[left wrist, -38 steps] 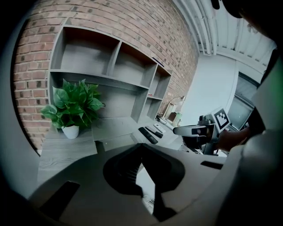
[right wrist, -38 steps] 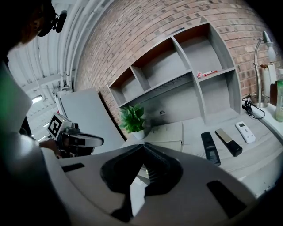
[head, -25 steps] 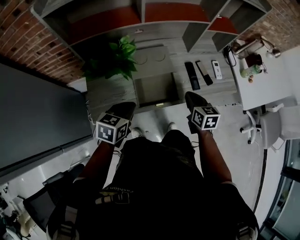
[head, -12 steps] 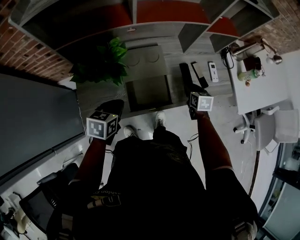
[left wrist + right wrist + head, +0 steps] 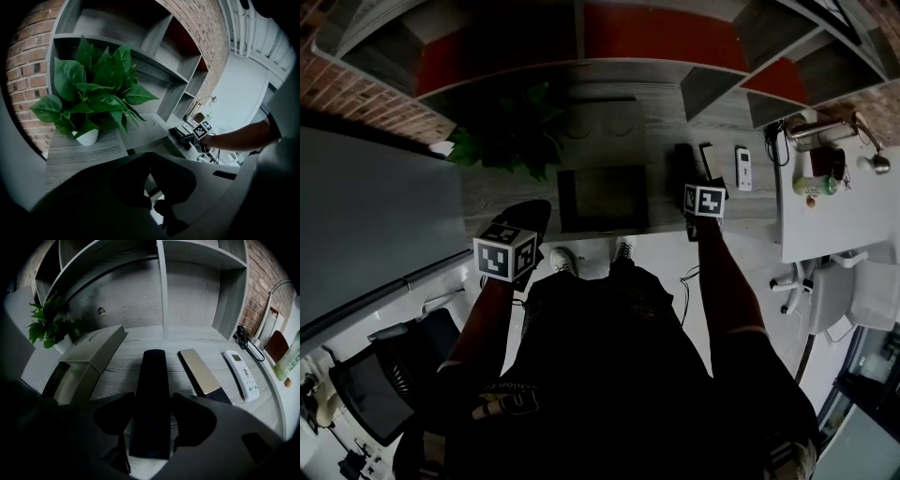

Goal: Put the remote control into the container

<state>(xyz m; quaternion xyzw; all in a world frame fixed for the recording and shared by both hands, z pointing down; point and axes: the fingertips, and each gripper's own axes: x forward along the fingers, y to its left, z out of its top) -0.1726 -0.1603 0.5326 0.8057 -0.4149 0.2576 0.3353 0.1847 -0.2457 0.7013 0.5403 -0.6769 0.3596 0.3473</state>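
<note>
Right gripper view gives me what head view hides: right gripper point(image 5: 153, 414) jaws released, straddling black remote point(image 5: 152, 373), flat on bench point(image 5: 123, 363) near open container point(image 5: 602, 199). Left gripper point(image 5: 148, 187) jaws clenched, empty, facing plant point(image 5: 96, 89). Grey shelving point(image 5: 187, 287), brick wall point(image 5: 26, 70) behind.
</note>
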